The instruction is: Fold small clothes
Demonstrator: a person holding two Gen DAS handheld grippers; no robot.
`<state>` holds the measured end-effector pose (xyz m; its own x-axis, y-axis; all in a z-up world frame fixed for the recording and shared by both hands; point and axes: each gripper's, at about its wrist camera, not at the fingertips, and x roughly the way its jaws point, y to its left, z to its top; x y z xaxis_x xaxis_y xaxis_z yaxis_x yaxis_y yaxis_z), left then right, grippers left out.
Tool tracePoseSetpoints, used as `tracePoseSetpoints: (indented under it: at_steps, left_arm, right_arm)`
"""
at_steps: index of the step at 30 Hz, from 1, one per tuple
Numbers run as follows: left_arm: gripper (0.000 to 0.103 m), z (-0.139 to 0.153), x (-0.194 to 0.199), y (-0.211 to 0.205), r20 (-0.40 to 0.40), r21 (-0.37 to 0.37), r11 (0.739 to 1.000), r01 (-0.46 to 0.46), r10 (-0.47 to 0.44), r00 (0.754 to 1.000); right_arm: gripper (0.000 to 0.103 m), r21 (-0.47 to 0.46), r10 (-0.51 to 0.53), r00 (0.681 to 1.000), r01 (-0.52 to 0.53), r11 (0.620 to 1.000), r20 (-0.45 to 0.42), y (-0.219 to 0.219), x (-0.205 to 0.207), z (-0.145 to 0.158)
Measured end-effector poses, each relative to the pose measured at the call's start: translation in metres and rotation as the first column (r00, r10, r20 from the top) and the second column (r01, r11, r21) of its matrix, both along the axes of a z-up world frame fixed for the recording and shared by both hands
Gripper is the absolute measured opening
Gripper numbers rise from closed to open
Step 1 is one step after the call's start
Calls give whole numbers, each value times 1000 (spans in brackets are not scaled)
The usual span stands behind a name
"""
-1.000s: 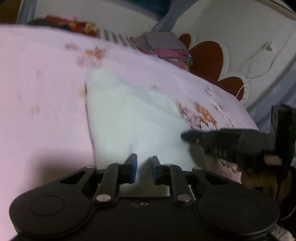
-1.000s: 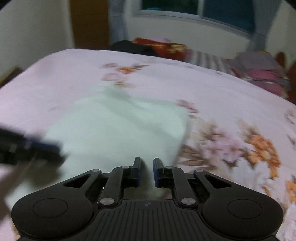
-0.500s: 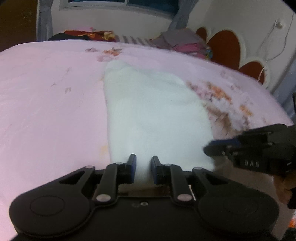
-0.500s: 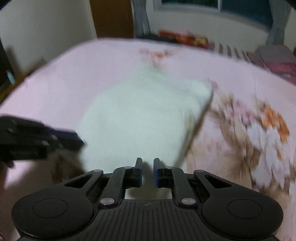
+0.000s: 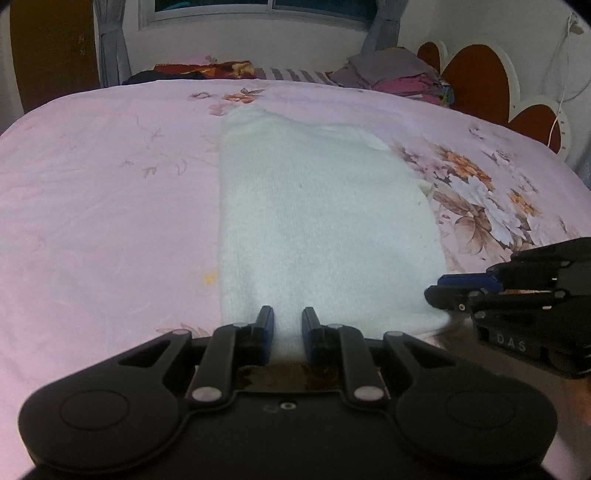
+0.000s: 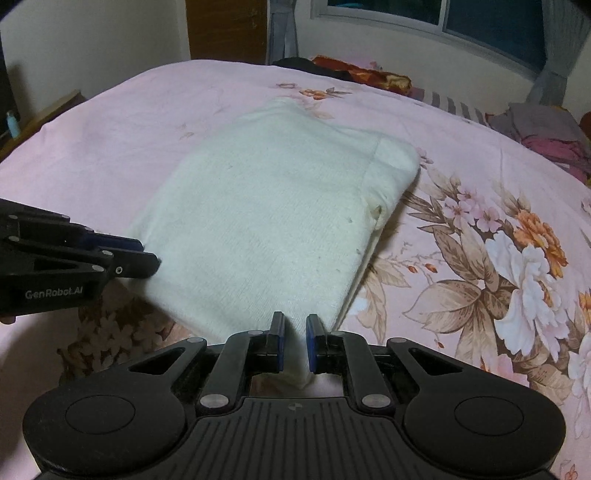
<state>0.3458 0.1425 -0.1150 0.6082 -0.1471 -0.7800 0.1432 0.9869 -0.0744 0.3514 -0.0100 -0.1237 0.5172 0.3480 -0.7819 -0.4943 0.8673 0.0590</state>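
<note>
Both grippers, left (image 5: 287, 325) and right (image 6: 294, 332), pinch the near hem of the white sweater (image 5: 317, 221) lying mid-frame on the bed (image 5: 92, 203); uneven lifting could skew the fold.

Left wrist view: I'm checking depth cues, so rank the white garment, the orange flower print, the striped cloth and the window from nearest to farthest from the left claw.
1. White garment: its near edge lies between the left claw's fingers.
2. Orange flower print: right of the garment, mid-bed.
3. Striped cloth: at the bed's far edge.
4. Window: on the back wall, top.
</note>
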Motion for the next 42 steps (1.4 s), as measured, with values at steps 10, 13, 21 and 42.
tracePoseSetpoints:
  at_steps: [10, 13, 21, 42]
  left_arm:
    - [13, 48, -73, -1, 91, -29, 998, -55, 57, 994]
    - [13, 55, -111, -14, 101, -34, 998, -57, 60, 993]
    - [21, 87, -178, -51, 179, 0, 999, -32, 32, 983]
    - [103, 146, -263, -78, 363, 16, 990, -137, 122, 924]
  right_arm:
    - [12, 211, -168, 986, 168, 963, -20, -63, -47, 48]
    - [12, 219, -187, 982, 181, 959, 5, -82, -84, 61]
    - [12, 247, -274, 960, 254, 935, 50, -105, -162, 95]
    - [103, 235, -412, 886, 364, 901, 210, -123, -258, 144]
